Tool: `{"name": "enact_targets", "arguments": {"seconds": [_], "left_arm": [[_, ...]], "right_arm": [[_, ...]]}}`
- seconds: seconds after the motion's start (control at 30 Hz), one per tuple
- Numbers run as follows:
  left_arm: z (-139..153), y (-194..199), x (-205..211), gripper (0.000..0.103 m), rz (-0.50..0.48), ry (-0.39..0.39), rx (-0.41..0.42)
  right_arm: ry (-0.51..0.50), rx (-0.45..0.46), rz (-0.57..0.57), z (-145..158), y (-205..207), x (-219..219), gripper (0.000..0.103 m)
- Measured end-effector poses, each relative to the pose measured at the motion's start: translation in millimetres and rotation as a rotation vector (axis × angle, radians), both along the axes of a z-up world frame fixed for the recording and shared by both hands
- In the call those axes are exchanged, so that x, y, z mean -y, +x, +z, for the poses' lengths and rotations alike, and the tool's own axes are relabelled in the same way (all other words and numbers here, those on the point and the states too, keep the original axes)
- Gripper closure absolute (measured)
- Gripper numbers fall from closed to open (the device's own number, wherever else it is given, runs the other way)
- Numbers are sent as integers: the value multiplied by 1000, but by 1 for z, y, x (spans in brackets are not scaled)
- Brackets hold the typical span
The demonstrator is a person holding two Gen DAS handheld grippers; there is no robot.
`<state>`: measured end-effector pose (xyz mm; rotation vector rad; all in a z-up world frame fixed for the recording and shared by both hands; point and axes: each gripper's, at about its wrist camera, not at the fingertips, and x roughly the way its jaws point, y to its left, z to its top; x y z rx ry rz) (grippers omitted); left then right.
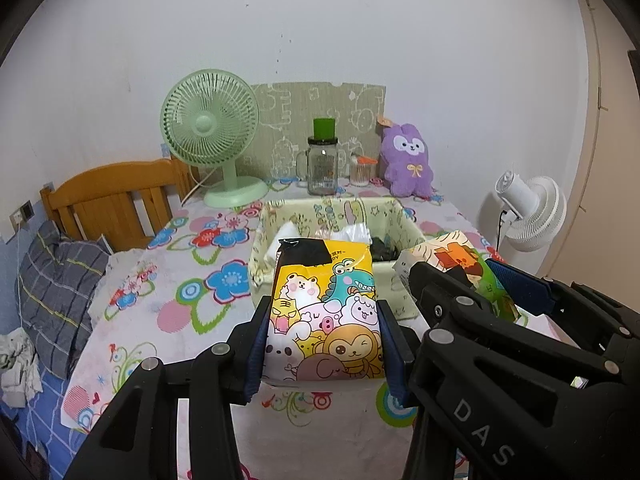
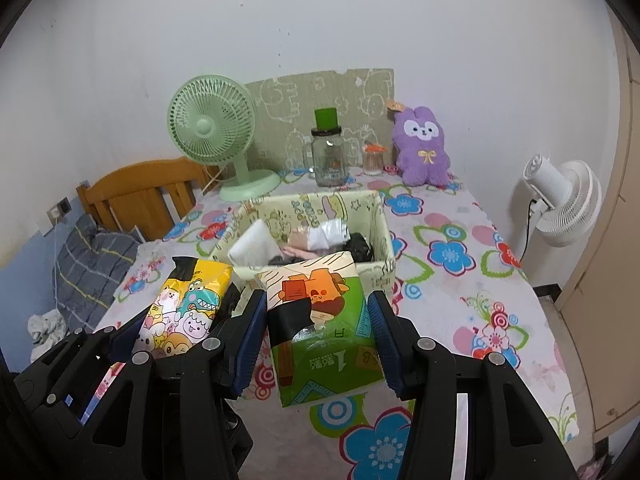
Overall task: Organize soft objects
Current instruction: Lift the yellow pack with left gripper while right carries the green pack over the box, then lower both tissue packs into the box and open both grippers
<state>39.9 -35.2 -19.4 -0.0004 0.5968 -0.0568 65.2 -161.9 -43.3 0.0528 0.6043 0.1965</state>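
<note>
Two soft tissue packs are held up side by side over the near part of the tabletop [image 2: 460, 292], each in its own tongs. The left tongs [image 1: 324, 340] pinch the yellow cartoon-animal pack [image 1: 326, 312] across its width, blue pads pressed against both long sides. The pack tilts forward, its far end reaching over the near rim of the fabric storage box [image 1: 404, 224]. The right tongs [image 2: 320, 336] pinch the green and orange pack [image 2: 324, 332] in the same way, pads tight on either flank, with its far end just at the box's near wall. In the left wrist view the right tongs sit just beside the left ones, on their right, close together but apart.

The box stands mid-tabletop on a flowered cloth [image 2: 448, 256]. It holds several soft items: a white folded piece [image 2: 256, 246], a crumpled white plastic bag [image 2: 332, 232], something pink and something black; what those two are cannot be told.

Along the far edge by the wall stand a green desk fan [image 1: 210, 132], a glass jar with green lid [image 1: 322, 160], a small ribbed glass [image 1: 362, 172] and a purple plush rabbit [image 1: 406, 160], with a patterned board [image 1: 320, 112] propped behind them. A white floor fan [image 2: 560, 200] stands off the right side. To the left are a wooden headboard [image 1: 116, 200] and a grey checked pillow [image 1: 56, 288].
</note>
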Motion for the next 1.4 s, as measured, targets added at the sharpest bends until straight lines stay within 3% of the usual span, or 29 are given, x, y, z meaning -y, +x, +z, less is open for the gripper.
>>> {"name": "enact_targets", "arguments": {"seconds": [0.57,1.4], "left_arm": [[32,20,1,53,11,7,52],[22,87,7,53,-1,-7,31]], "right_arm": [[11,54,14,35,19,1,48],[7,32,-7,29,89,6,48]]}}
